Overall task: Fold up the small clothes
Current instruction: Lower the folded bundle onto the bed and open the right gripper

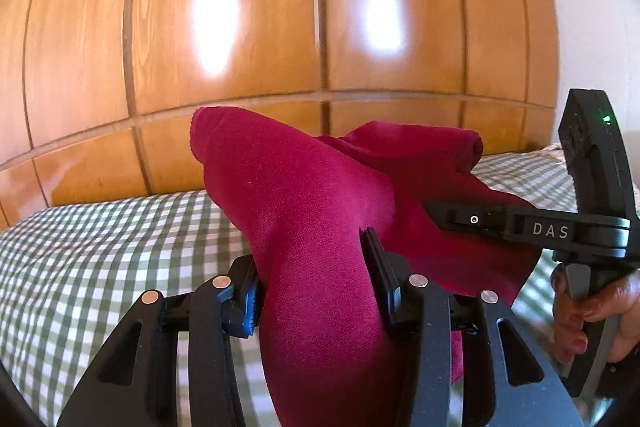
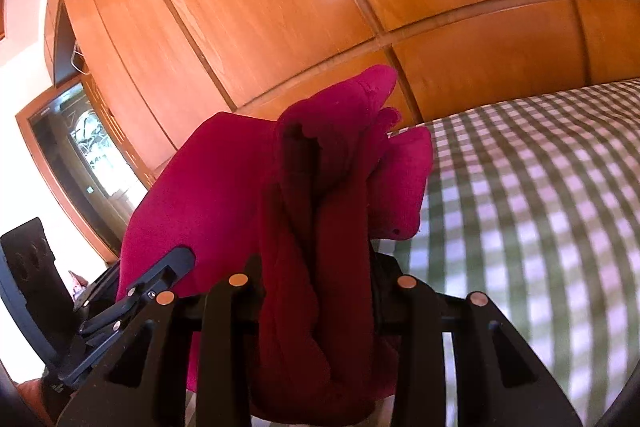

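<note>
The bed with the green and white checked sheet (image 1: 100,247) is the thing to look from. Above the bed, the left gripper (image 1: 312,287) holds a soft dark pink cloth garment (image 1: 304,195). Its jaws are closed on the cloth, which fills the space between them and hangs down below. One blue finger pad (image 1: 249,301) on the left side presses on the cloth. The cloth stands up in a tall fold above the bed and spreads off to the right.

Further right above the bed, the right gripper (image 1: 500,223) reaches in from the side. Its black arm has the letters DAS on it, and its tip lies against the pink cloth. A person's hand (image 1: 592,311) holds its handle.

In the right wrist view, the pink garment (image 2: 320,227) is bunched up thick between the jaws of the right gripper (image 2: 320,287). The jaws are closed on it. The left gripper (image 2: 132,299) shows at the left, touching the same cloth. The checked bed (image 2: 540,207) lies to the right.

Behind the bed stands a shiny orange-brown wooden wardrobe (image 1: 240,27) with long panels.
</note>
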